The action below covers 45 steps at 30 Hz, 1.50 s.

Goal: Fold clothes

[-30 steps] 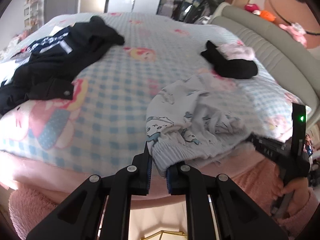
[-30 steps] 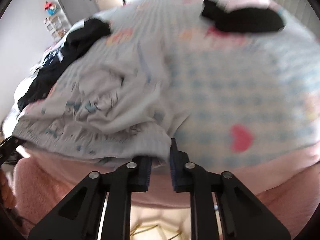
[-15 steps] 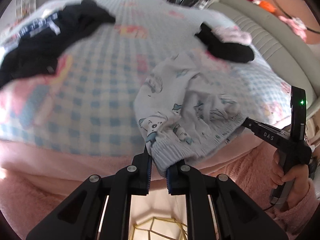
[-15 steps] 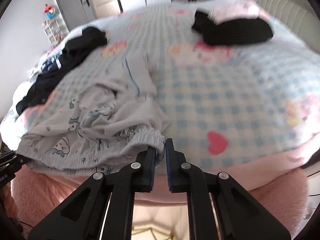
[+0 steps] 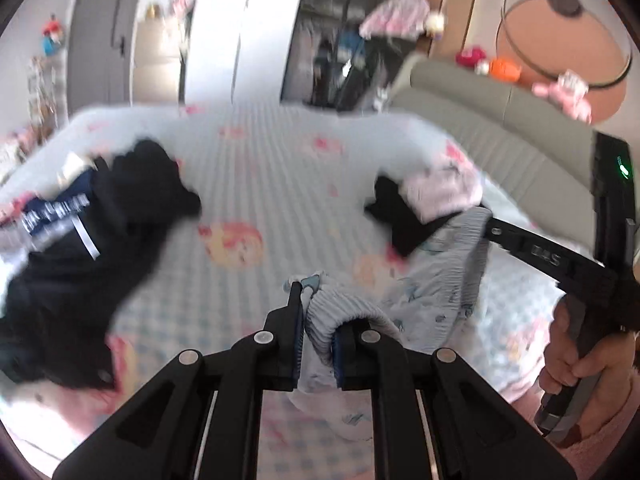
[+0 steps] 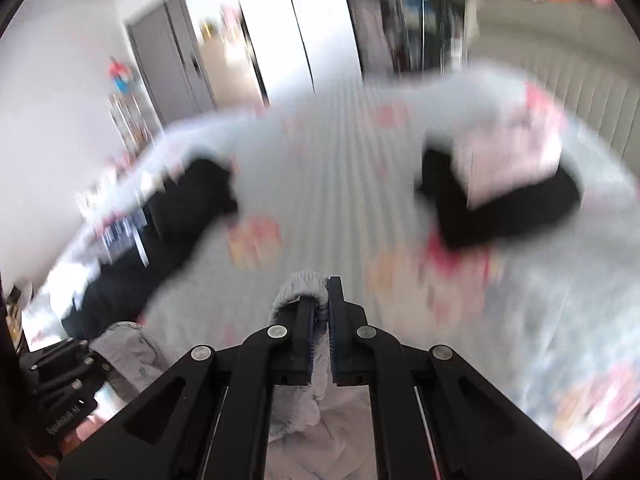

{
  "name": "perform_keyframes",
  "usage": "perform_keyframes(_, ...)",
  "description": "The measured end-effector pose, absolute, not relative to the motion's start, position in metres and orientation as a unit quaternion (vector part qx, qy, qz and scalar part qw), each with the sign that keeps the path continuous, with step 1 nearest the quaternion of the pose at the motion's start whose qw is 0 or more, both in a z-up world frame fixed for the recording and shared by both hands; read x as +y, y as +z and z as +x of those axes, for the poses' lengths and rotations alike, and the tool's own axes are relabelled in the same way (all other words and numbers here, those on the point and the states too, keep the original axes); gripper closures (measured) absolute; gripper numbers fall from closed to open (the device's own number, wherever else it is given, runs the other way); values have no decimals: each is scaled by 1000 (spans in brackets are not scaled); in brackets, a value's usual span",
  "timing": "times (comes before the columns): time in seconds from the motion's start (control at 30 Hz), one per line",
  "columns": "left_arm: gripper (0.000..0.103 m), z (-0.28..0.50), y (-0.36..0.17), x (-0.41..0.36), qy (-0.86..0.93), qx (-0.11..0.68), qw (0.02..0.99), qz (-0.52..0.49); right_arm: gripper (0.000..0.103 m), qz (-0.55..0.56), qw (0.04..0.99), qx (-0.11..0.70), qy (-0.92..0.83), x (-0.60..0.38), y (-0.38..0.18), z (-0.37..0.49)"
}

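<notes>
Left gripper (image 5: 318, 320) clamps the elastic waistband of the printed pyjama trousers (image 5: 440, 292), frame centre; right gripper (image 6: 320, 300) pinches the same waistband, jaws nearly closed.

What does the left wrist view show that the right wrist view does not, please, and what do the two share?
Only the left wrist view shows the person's hand gripping the right gripper's handle and the waistband stretched between both tools. Only the right wrist view shows the right gripper's closed pads close up. Both share the light printed garment pinched in the left gripper, the checked bedspread, the dark clothes pile, and the folded black and pink stack.
</notes>
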<state>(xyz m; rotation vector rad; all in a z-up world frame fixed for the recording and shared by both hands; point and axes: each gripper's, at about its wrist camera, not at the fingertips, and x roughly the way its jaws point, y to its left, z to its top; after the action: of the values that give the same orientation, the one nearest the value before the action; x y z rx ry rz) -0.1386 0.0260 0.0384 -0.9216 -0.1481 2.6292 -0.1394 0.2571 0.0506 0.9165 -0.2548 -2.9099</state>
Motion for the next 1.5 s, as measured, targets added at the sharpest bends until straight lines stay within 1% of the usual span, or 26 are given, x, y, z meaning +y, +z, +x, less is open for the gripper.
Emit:
perform_keyframes(0.07, 91, -131, 29, 18, 920, -60, 182, -343, 99, 271, 39, -92, -957, 261, 61, -118)
perform_keyframes(0.13, 91, -129, -12, 10, 901, -67, 169, -393, 99, 289, 31, -92, -953, 263, 40, -100)
perform_keyframes(0.17, 91, -129, -37, 7, 889, -71, 159, -423, 99, 315, 25, -87, -945, 263, 17, -94)
perform_keyframes(0.23, 91, -124, -91, -3, 858, -81, 136, -488, 99, 396, 22, -107, -912, 267, -44, -87)
perform_keyframes(0.33, 90, -109, -131, -11, 834, -89, 120, -531, 99, 501, 28, -150, -852, 272, -127, -70)
perform_keyframes(0.4, 83, -97, -142, -16, 822, -94, 127, -548, 96, 531, 24, -148, -834, 270, -156, -55)
perform_keyframes(0.47, 51, -87, -149, -23, 816, -94, 125, -556, 96, 546, 33, -160, -821, 272, -167, -45)
perform_keyframes(0.5, 51, -82, -148, -28, 818, -95, 126, -554, 96, 554, 38, -166, -815, 274, -172, -40)
perform_keyframes(0.53, 51, -78, -147, -32, 819, -95, 127, -551, 96, 553, 40, -172, -814, 276, -172, -39)
perform_keyframes(0.57, 51, -74, -145, -36, 820, -98, 130, -548, 91, 548, 40, -179, -816, 280, -169, -38)
perform_keyframes(0.6, 51, -71, -143, -39, 820, -106, 139, -545, 81, 541, 38, -180, -821, 282, -164, -37)
perform_keyframes(0.67, 51, -65, -135, -40, 821, -116, 161, -535, 71, 529, 37, -177, -829, 285, -158, -37)
perform_keyframes(0.8, 50, -63, -120, -41, 812, -132, 212, -528, 71, 541, 65, -157, -824, 275, -155, -41)
perform_keyframes(0.9, 50, -63, -110, -57, 821, -125, 216, -514, 71, 531, 91, -157, -828, 281, -135, -32)
perform_keyframes(1.0, 50, -89, -110, -53, 833, -106, 191, -509, 71, 506, 93, -164, -842, 295, -116, -25)
perform_keyframes(1.13, 50, -137, -116, -20, 842, -75, 189, -500, 71, 481, 60, -149, -862, 299, -99, -57)
perform_keyframes(1.27, 50, -189, -107, 24, 843, -64, 197, -497, 68, 450, 93, -156, -874, 285, -84, -112)
perform_keyframes(1.4, 50, -220, -100, 77, 839, -14, 229, -493, 68, 487, 61, -121, -863, 269, -104, -170)
perform_keyframes(1.5, 50, -240, -112, 118, 823, 32, 253, -508, 68, 520, 65, -125, -843, 267, -130, -185)
